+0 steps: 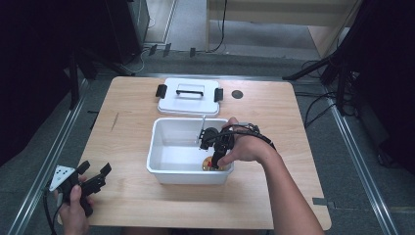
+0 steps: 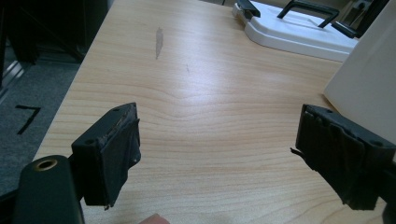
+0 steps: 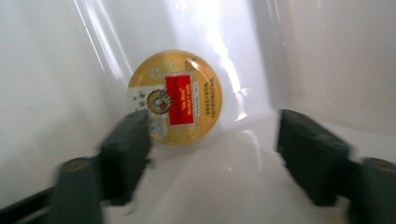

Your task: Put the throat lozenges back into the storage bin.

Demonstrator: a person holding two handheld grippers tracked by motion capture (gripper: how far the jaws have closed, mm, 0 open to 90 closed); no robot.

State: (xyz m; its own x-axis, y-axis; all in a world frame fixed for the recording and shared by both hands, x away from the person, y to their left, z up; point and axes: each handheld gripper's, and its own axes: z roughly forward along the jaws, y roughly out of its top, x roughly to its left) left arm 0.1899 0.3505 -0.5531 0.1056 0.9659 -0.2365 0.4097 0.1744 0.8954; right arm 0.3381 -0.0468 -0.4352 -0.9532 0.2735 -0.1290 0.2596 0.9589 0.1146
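A white plastic bin [image 1: 161,169] stands in the middle of the wooden table. A round gold tin with a red label [image 3: 175,97] lies in the bin's near right corner [image 1: 211,164], leaning against the wall. My right gripper [image 1: 215,159] reaches down into the bin just above the tin, and in the right gripper view it [image 3: 212,156] is open, the tin beyond its left jaw and not held. My left gripper [image 1: 95,174] rests at the table's near left edge, open with nothing between its jaws [image 2: 217,156].
The bin's white lid [image 1: 188,100] with a black handle and clips lies flat behind the bin, and in the left gripper view the lid [image 2: 299,32] is at the top right. A dark round hole [image 1: 237,94] is in the table's far right. The bin wall [image 2: 369,88] stands close to my left gripper's right jaw.
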